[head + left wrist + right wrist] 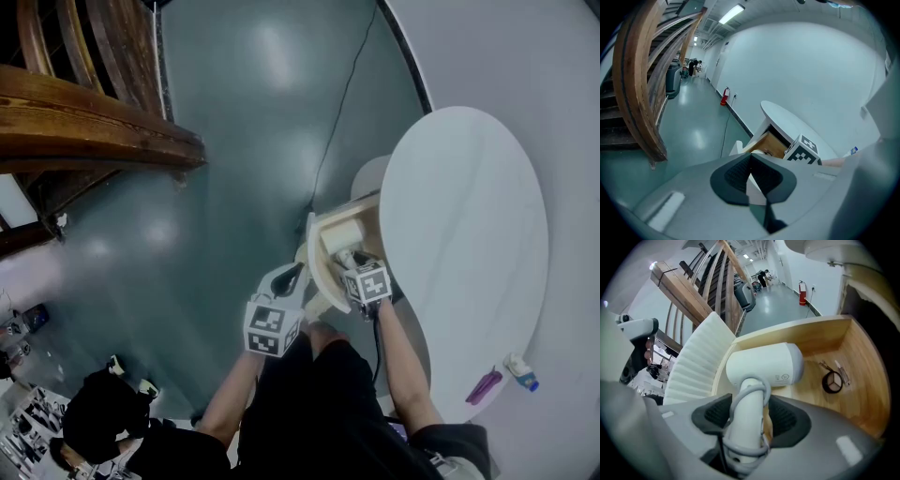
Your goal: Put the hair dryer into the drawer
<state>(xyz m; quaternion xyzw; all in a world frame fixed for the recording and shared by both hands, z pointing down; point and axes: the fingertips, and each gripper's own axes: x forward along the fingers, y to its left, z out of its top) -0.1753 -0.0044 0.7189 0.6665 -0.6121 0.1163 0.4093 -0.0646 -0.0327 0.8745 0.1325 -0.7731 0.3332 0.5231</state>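
"Right gripper (749, 416)?"
"I've got it clamped on the hair dryer (764, 364) by its handle, head just ahead, over the open drawer (853, 357)."
"Left gripper (751, 176)?"
"Closed, empty. Lowering and letting go remain, I reckon."

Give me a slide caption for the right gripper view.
The right claw grips the white hair dryer by its handle at the open wooden drawer.
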